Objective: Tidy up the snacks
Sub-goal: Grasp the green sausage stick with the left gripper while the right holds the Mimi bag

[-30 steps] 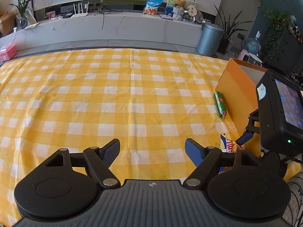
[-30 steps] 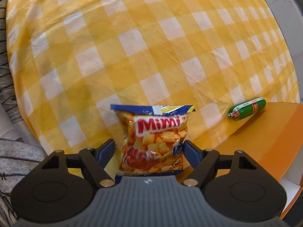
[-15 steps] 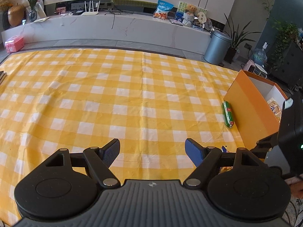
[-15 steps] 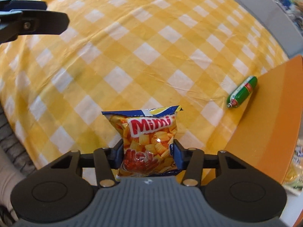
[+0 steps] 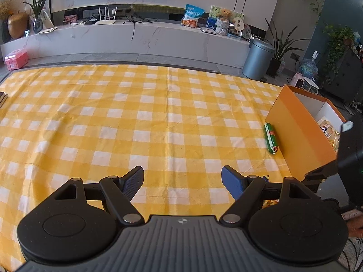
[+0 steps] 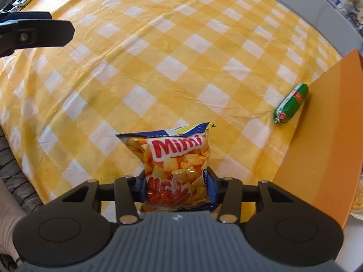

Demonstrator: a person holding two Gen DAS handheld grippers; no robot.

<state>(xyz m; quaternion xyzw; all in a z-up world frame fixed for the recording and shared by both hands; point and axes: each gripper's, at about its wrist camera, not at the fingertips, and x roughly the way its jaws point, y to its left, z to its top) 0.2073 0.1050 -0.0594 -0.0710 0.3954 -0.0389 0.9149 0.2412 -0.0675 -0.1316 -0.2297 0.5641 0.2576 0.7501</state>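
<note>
My right gripper [image 6: 175,187] is shut on a Mimi chip bag [image 6: 174,158] and holds it above the yellow checked tablecloth [image 6: 158,56], left of the orange box [image 6: 322,136]. A green sausage snack [image 6: 291,104] lies on the cloth against the box wall; it also shows in the left wrist view [image 5: 270,138]. My left gripper [image 5: 182,182] is open and empty over the near part of the cloth [image 5: 136,113]. The orange box [image 5: 297,131] stands at the right and holds a pale packaged snack [image 5: 329,129].
The right gripper's body [image 5: 347,158] is at the right edge of the left wrist view. A marble TV bench [image 5: 136,38] with items and a grey bin [image 5: 258,59] lie beyond the table's far edge.
My right gripper closed on the Mimi bag and lifted it off the cloth, rising. My left gripper drew back and tilted up, staying open.
</note>
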